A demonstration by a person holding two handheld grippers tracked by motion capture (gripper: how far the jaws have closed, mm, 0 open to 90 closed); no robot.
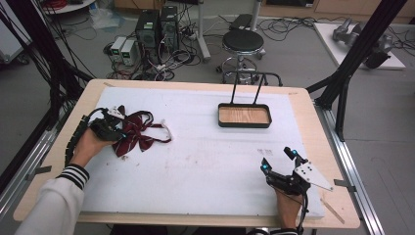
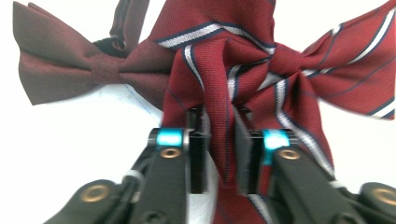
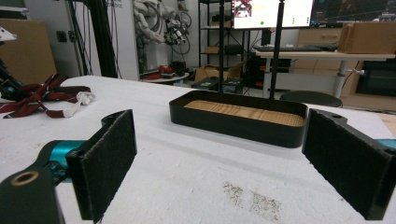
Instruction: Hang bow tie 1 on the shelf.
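Striped bow tie [image 2: 224,79] is being pinched by the left tool [image 2: 223,154]; lifting slowly avoids dragging the plain bow tie [image 2: 70,70]; right tool [image 3: 224,163] is idling wide

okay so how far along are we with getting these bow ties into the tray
Done: nothing; the tray holds no ties. In hand: the left gripper is shut on the striped bow tie. Left: carrying it over, then the plain bow tie. The right gripper waits open.
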